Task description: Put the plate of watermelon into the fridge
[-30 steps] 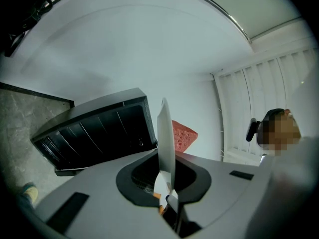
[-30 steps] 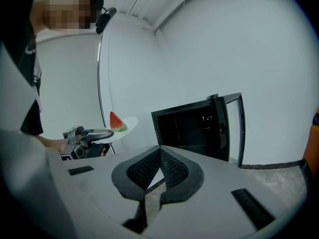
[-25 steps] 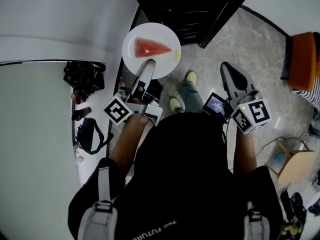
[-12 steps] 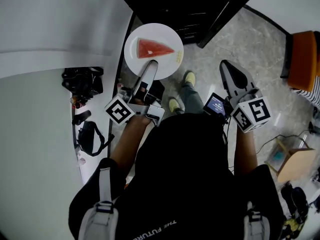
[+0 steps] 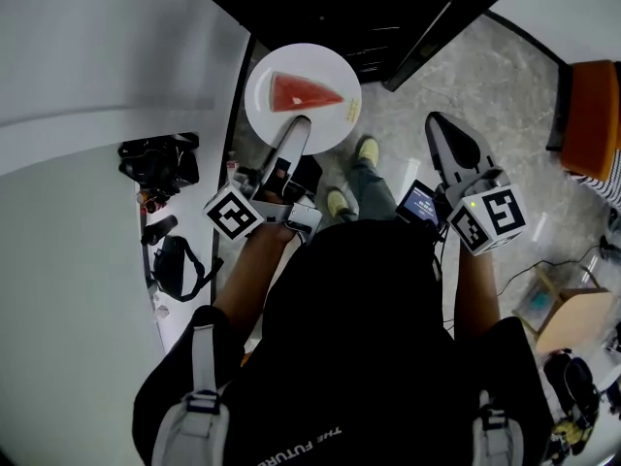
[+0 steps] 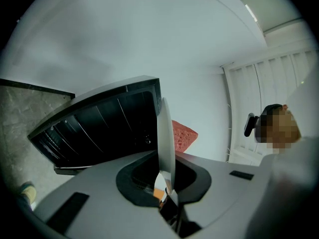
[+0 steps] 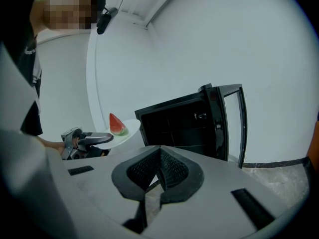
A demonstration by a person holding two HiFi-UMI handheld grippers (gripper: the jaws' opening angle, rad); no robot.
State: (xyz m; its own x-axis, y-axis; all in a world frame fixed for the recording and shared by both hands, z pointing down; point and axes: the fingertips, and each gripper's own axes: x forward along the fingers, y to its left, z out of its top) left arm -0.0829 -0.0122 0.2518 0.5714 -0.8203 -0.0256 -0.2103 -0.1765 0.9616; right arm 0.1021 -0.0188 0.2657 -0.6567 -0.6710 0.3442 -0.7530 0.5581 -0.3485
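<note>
A white plate (image 5: 315, 115) carries a red watermelon wedge (image 5: 303, 91). My left gripper (image 5: 298, 124) is shut on the plate's near rim and holds it level in front of the open black fridge (image 5: 340, 8). In the left gripper view the plate (image 6: 165, 133) stands edge-on between the jaws, with the watermelon (image 6: 183, 136) to its right and the fridge interior (image 6: 99, 128) behind. My right gripper (image 5: 451, 144) hangs to the right, shut and empty. The right gripper view shows its closed pads (image 7: 167, 171), the plate (image 7: 124, 133) and the fridge door (image 7: 239, 123) swung open.
A white counter (image 5: 78, 260) at the left holds black bags (image 5: 160, 158) and small items. The fridge door (image 5: 437, 27) juts out at the upper right. An orange seat (image 5: 587, 115) and a cardboard box (image 5: 572, 323) stand on the stone floor at the right.
The plate and my left gripper have drifted slightly right and closer to the fridge opening. The right gripper has barely moved.
</note>
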